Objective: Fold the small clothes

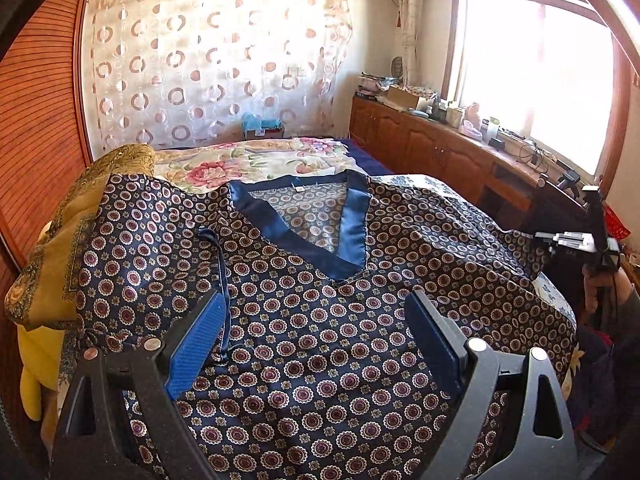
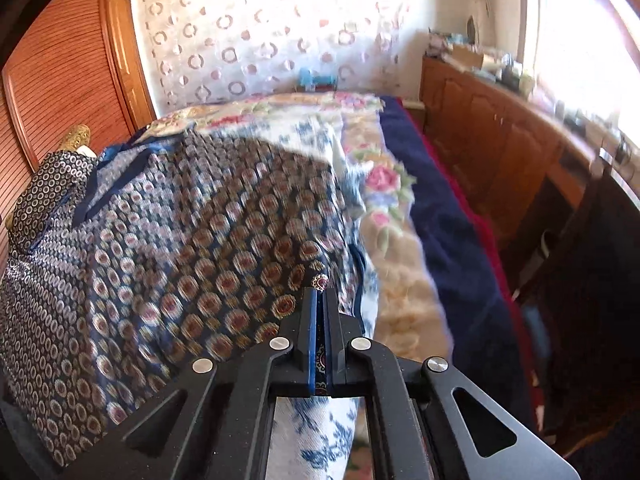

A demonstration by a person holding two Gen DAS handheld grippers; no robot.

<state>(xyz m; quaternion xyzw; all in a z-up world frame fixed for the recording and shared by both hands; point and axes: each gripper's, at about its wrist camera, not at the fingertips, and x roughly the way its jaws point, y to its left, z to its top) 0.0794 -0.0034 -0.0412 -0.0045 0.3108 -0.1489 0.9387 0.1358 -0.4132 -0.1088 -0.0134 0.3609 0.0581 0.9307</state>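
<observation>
A dark navy patterned shirt (image 1: 304, 320) with a blue V-neck collar (image 1: 352, 224) lies spread on the bed, front up. My left gripper (image 1: 316, 332) is open and hovers just above the shirt's chest, its blue pads on either side. My right gripper (image 2: 320, 320) is shut on the shirt's right edge (image 2: 316, 280) and holds that fabric lifted over the shirt body (image 2: 180, 240). The right gripper also shows at the far right of the left wrist view (image 1: 588, 240).
A floral bedspread (image 1: 256, 160) covers the bed, with a blue-and-white cloth (image 2: 312, 432) under the shirt. A gold cushion (image 1: 80, 220) lies at the left. Wooden cabinets (image 1: 432, 148) with clutter run along the right under the window. A wooden slatted wall (image 1: 36, 120) is at the left.
</observation>
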